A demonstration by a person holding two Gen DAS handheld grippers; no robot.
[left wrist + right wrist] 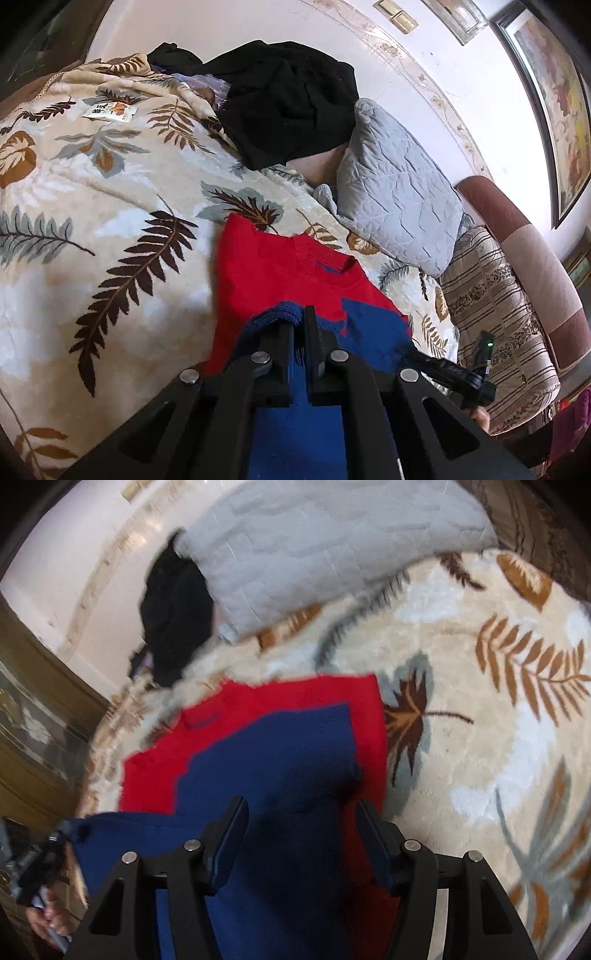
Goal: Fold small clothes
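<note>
A small red and blue knitted sweater [280, 273] lies on a leaf-patterned blanket [110, 206]. My left gripper [299, 321] is shut on the sweater's blue ribbed cuff, with the blue sleeve running back under the fingers. In the right wrist view the sweater [280, 746] lies with its blue part folded over the red. My right gripper [301, 808] is open just above the blue cloth, and holds nothing. The left gripper [55, 842] shows at the left edge there, pinching a blue corner.
A black garment [291, 103] is heaped at the head of the bed. A grey quilted pillow [399, 199] and a striped cushion [495, 317] lie to the right. A small snack packet [110, 110] lies far left on the blanket. A pale wall stands behind.
</note>
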